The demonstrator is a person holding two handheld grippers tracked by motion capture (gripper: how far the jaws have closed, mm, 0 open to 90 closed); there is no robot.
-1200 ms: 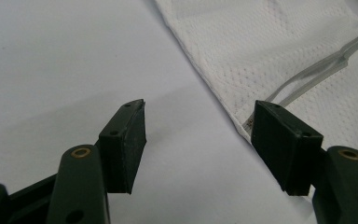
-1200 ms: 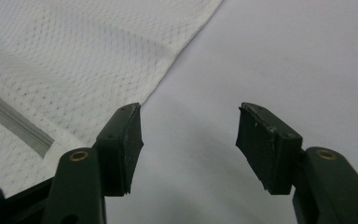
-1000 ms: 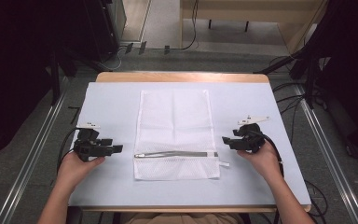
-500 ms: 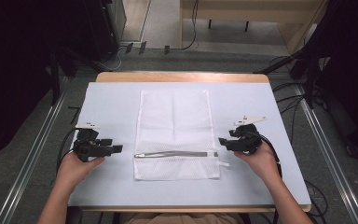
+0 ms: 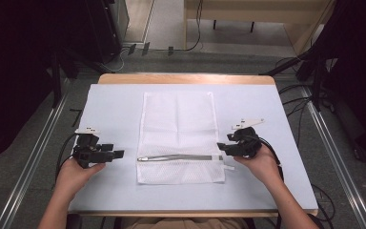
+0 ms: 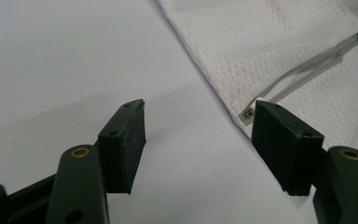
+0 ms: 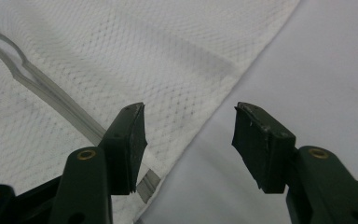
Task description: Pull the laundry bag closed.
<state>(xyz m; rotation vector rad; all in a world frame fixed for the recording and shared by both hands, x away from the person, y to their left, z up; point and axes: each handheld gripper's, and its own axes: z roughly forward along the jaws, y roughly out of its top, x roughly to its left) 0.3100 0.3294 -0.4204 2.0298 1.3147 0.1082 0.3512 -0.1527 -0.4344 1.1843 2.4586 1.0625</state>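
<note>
The mesh laundry bag (image 5: 178, 138) lies flat mid-tabletop (image 5: 114, 105), long axis running twelve to six, its zipper (image 5: 178, 157) crossing three to nine near the six o'clock end. The right tongs (image 5: 223, 148), gaping and holding nothing, sit at the bag's three o'clock edge by the zipper's end, seemingly just above the cloth. The left tongs (image 5: 118, 154), also open and empty, wait apart at nine o'clock. Against the earlier frame, the right tongs have edged inward with jaws closing slightly; the left haven't moved.
</note>
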